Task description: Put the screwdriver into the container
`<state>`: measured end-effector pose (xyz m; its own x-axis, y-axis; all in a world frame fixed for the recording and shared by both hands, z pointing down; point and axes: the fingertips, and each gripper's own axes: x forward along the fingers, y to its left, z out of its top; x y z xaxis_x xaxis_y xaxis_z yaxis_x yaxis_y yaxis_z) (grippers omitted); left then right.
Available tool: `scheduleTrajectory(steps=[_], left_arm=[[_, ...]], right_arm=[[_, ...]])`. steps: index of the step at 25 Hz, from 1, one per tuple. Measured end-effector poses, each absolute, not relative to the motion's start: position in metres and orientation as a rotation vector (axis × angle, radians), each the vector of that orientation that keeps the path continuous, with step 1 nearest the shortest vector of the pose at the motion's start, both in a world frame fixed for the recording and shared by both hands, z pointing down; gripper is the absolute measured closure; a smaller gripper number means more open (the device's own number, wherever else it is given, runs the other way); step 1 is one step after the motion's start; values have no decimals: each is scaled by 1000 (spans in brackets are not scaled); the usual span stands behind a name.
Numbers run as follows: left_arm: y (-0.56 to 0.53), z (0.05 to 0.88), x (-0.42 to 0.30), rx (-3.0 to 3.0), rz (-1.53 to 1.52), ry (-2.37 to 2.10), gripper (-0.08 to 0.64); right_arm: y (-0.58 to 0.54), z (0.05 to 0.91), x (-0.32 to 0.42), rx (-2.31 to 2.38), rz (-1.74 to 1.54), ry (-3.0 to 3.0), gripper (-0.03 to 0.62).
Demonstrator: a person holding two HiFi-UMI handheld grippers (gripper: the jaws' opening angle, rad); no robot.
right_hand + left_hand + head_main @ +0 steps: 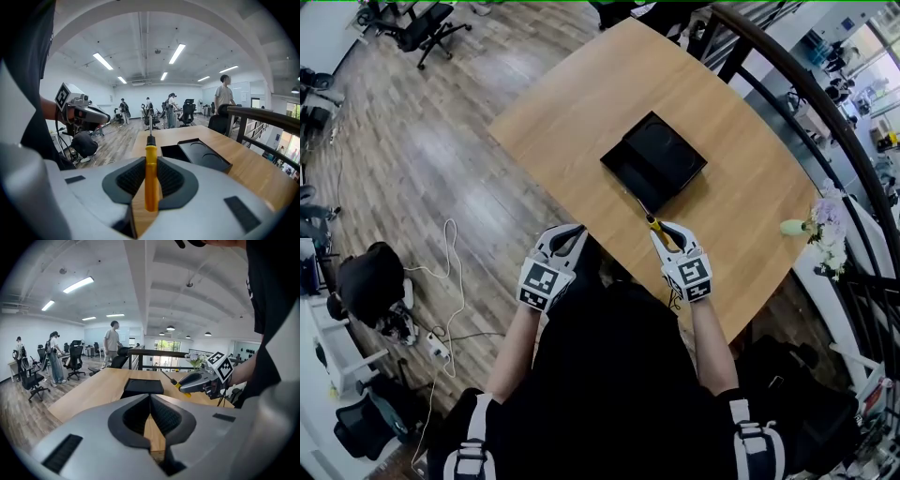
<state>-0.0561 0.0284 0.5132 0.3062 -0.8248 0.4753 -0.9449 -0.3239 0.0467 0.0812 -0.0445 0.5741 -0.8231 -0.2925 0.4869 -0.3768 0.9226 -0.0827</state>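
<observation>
- Between the pads of the right gripper (150, 161), a screwdriver (151, 180) is clamped by its yellow handle, its metal shaft pointing toward the far side.
- Just beyond the shaft's tip lies the black container (654, 161), open on the wooden table (572, 103); the screwdriver is outside it, close to its near corner.
- To the left, the left gripper (150, 398) has its jaws closed on nothing, and only tabletop shows behind the pads.
- Both grippers hover side by side over the table's near edge.
- Near the table's right edge stands a small vase of pale flowers (797, 227).
- Farther off, people (111, 343) and office chairs (427, 28) occupy the wood floor.
</observation>
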Motion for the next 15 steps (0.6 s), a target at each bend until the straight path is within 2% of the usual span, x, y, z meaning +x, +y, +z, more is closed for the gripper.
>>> scheduleTrajectory(steps=[15], left_arm=[[-76,514,-110,2419,529,-1399,532]], right_arm=[[-107,579,13,582,263,-2532,503]])
